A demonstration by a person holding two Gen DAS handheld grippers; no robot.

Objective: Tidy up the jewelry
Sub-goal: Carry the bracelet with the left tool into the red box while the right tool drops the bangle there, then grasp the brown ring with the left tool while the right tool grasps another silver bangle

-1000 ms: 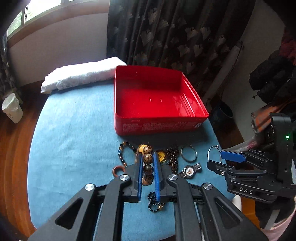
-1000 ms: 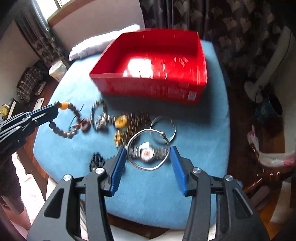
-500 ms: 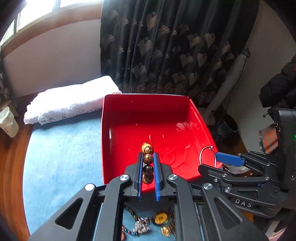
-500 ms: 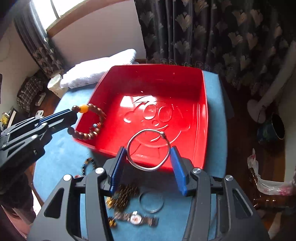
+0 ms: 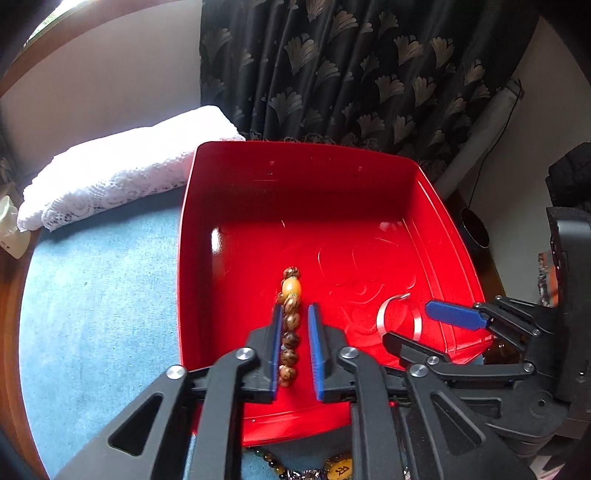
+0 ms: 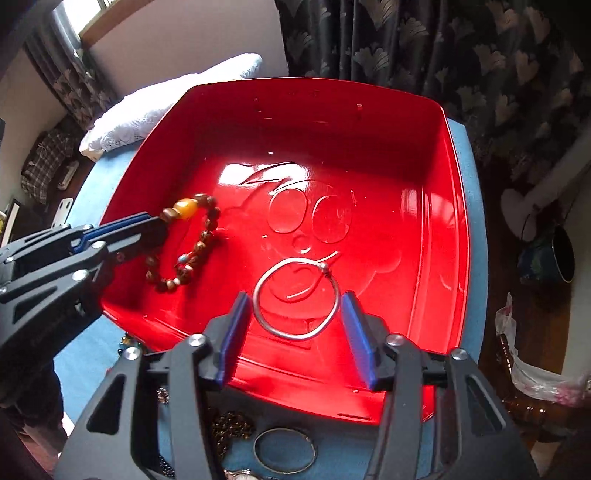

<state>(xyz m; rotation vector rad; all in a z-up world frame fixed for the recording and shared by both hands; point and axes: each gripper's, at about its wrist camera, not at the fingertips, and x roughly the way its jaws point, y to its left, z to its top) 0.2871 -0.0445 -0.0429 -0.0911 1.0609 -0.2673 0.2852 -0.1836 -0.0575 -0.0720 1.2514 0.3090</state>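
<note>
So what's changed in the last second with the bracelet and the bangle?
Both grippers carried their pieces from the blue cloth to over the red tray. The left gripper is opening around the bead bracelet; the right gripper is opening, its pads clear of the silver bangle. Tray and leftover jewelry stayed put.

A dark leaf-patterned curtain (image 5: 351, 74) hangs behind the blue-covered table (image 5: 96, 295); daylight enters the window (image 6: 92, 18), wooden floor (image 6: 524, 314) below.

Daylight entered from the window (image 6: 92, 22) at upper left, glaring white on the red tray (image 6: 236, 173) floor. Fisheye bending curved the edges; corners stayed dark.
</note>
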